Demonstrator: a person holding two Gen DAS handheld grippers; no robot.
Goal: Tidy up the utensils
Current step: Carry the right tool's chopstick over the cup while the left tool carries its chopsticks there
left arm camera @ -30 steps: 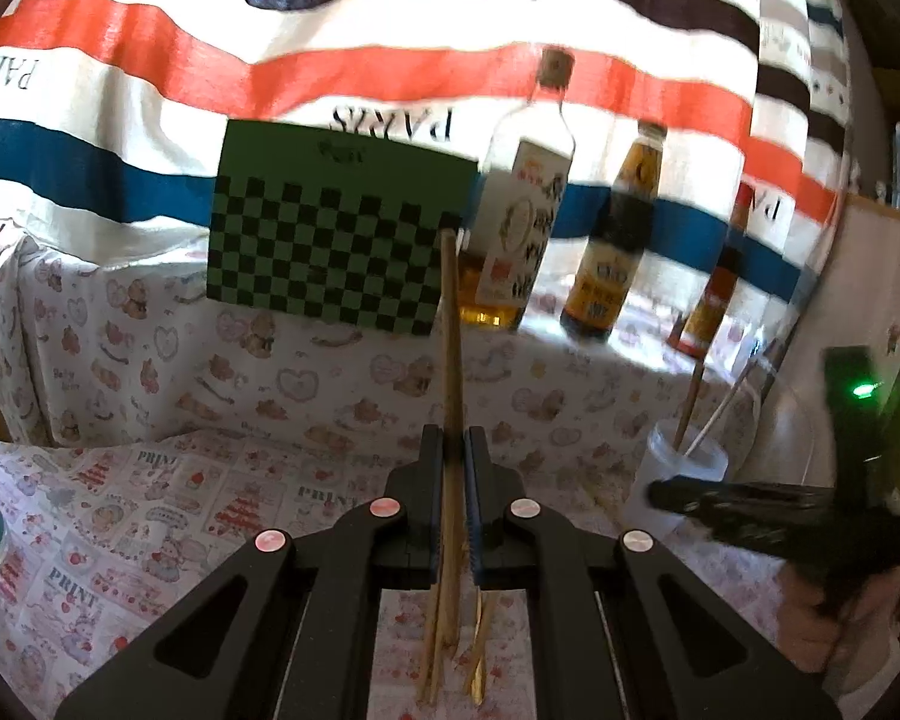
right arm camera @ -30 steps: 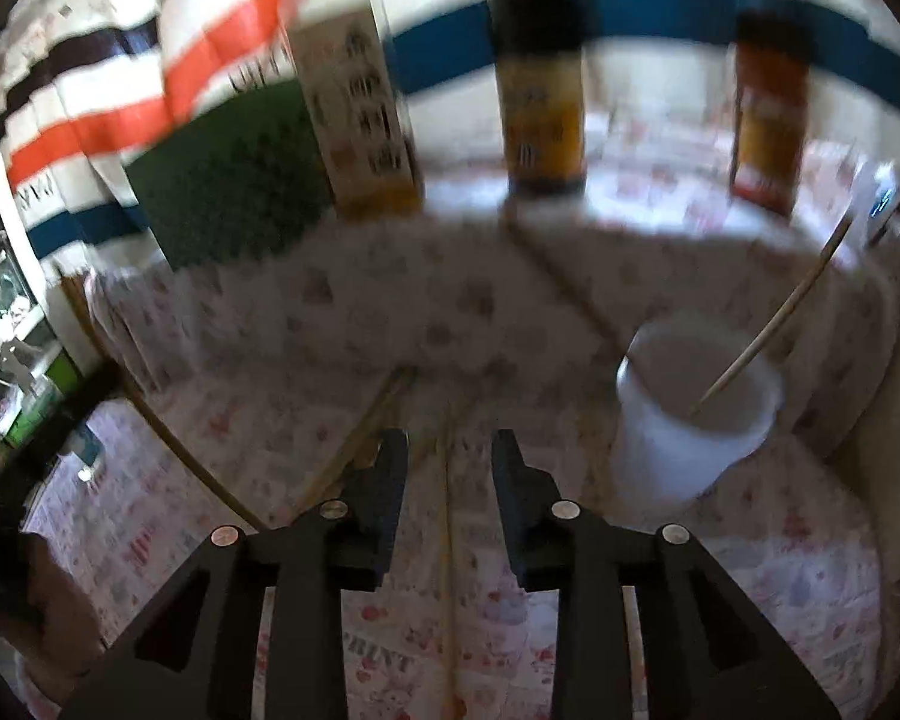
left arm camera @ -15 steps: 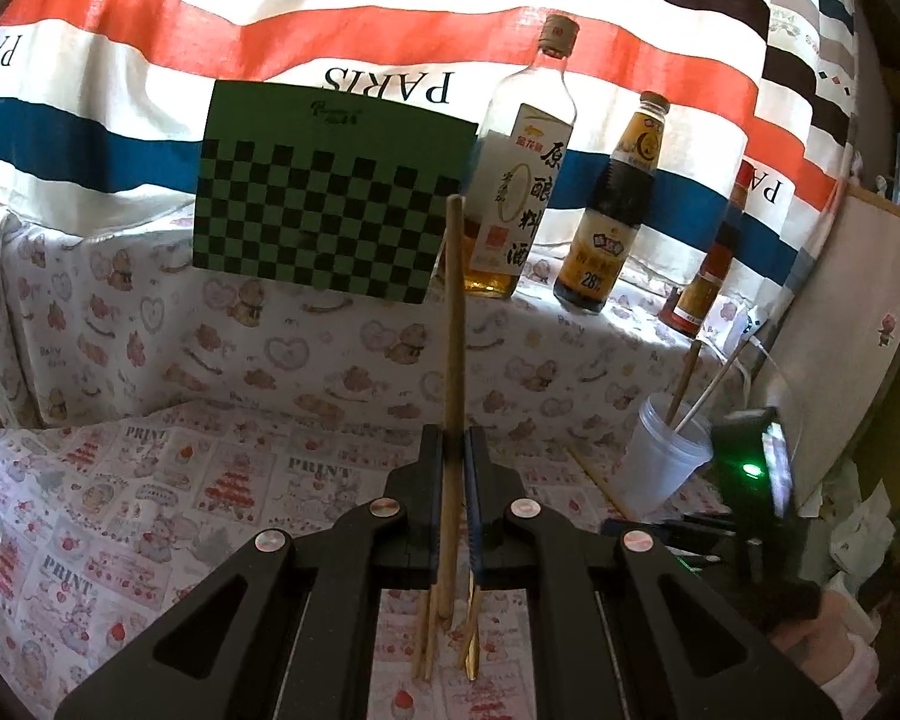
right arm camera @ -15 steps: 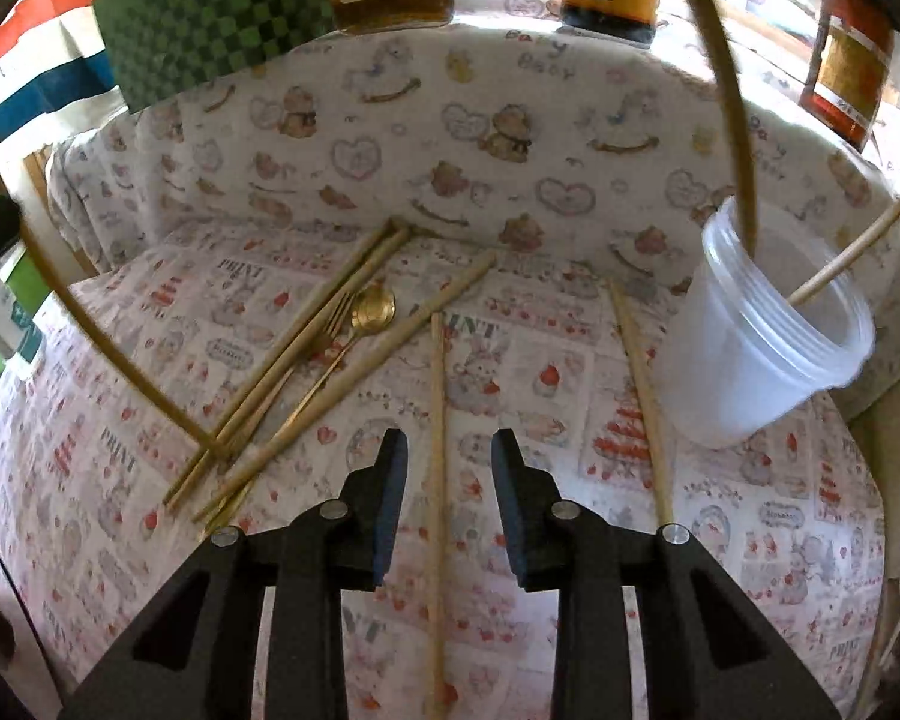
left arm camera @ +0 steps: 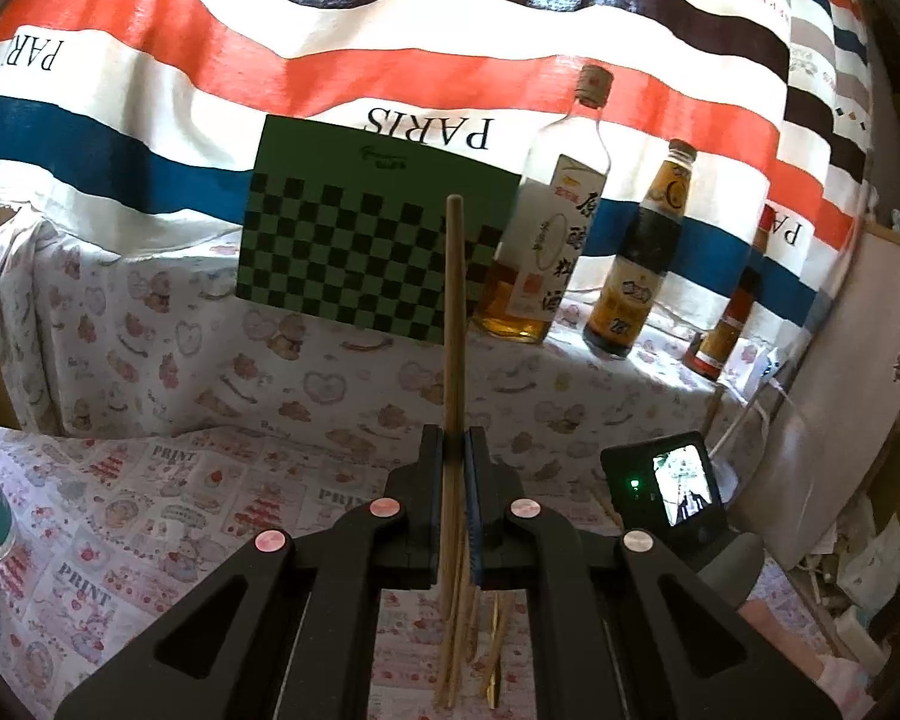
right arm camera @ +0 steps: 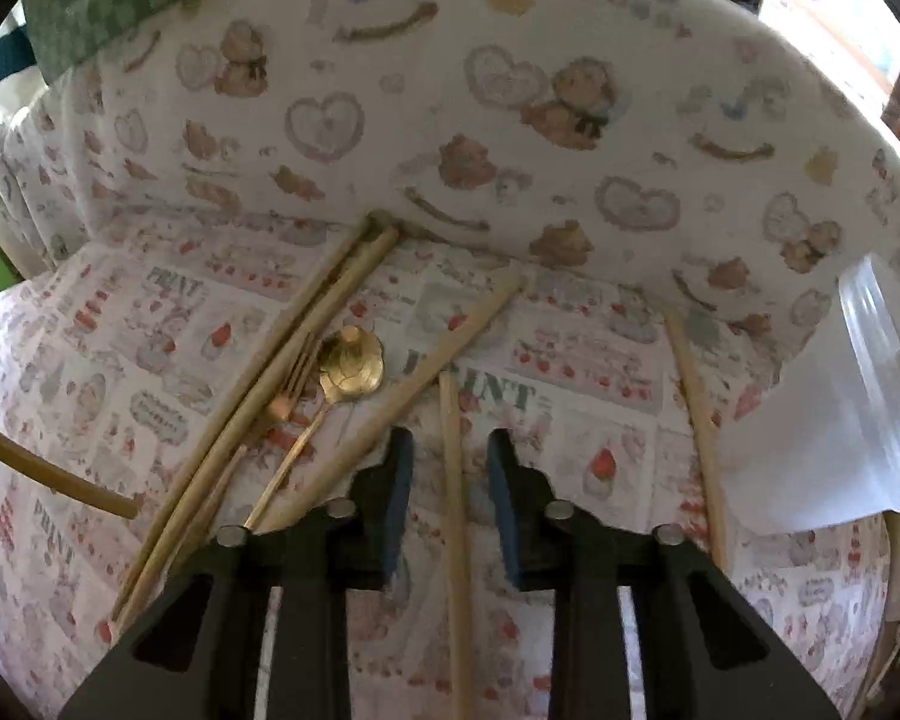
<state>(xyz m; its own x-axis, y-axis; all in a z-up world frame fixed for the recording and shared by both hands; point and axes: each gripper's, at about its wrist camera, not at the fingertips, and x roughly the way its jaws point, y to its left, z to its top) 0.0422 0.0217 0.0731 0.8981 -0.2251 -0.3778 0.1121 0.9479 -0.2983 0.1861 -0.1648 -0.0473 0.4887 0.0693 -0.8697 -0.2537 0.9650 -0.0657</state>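
Left hand-held gripper (left arm camera: 453, 456) clamps round wooden chopstick (left arm camera: 453, 324); gold scalloped spoon (right arm camera: 350, 363) on cloth.

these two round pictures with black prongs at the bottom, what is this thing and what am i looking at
The black prongs are two-finger grippers that a person holds, one in each hand, each with a wide-angle camera looking along its fingers.

In the left wrist picture, the left gripper is shut on a wooden chopstick that stands upright. Behind it are a checkered board and sauce bottles.

In the right wrist picture, the right gripper is open, its fingers either side of another chopstick lying on the printed tablecloth. More chopsticks, a gold spoon and a fork lie to the left, with a clear plastic cup at the right.
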